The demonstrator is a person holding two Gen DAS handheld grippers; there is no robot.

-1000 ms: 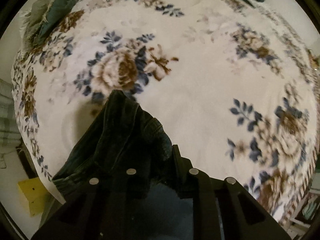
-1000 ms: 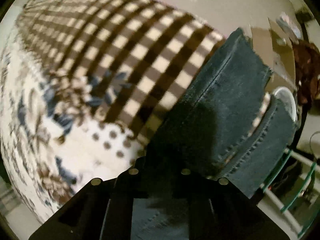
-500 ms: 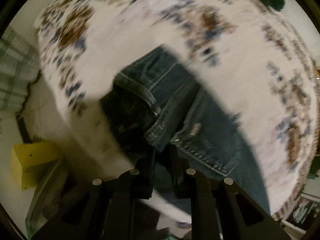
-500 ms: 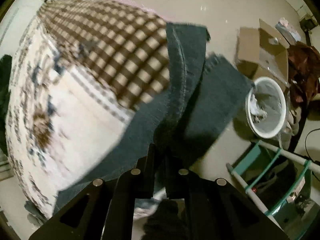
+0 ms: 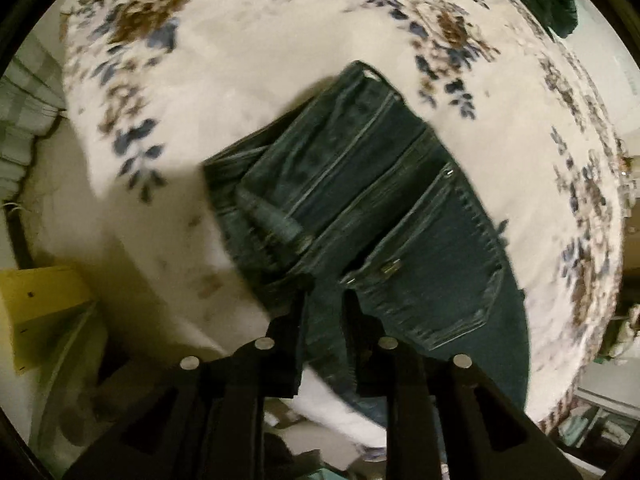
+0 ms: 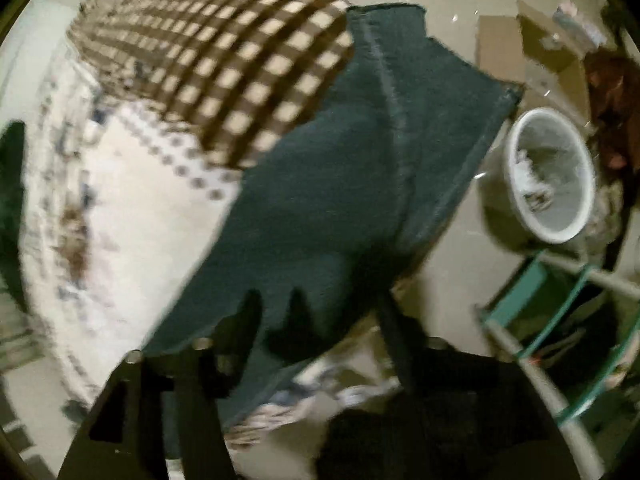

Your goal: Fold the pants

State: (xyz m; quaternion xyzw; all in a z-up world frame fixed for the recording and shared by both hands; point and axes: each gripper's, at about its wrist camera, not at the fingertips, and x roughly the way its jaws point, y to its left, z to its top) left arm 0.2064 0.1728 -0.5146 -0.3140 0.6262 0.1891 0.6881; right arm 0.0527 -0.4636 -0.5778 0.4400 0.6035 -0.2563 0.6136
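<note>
Dark blue jeans lie on a bed with a floral blanket, waist end and back pocket toward me in the left wrist view. My left gripper is shut on the jeans' waistband at the bed's near edge. In the right wrist view the leg ends of the jeans hang spread over the bed's edge above the floor. My right gripper is shut on the hem edge of the jeans; the view is blurred.
A brown checked blanket covers the far part of the bed. A white bin, cardboard boxes and a teal-and-white rack stand on the floor to the right. A yellow box sits by the bed's left.
Both grippers pulled back and lifted; the jeans went from bunched at the jaws to stretched flat across the bed. The leg ends spread wider over the edge.
</note>
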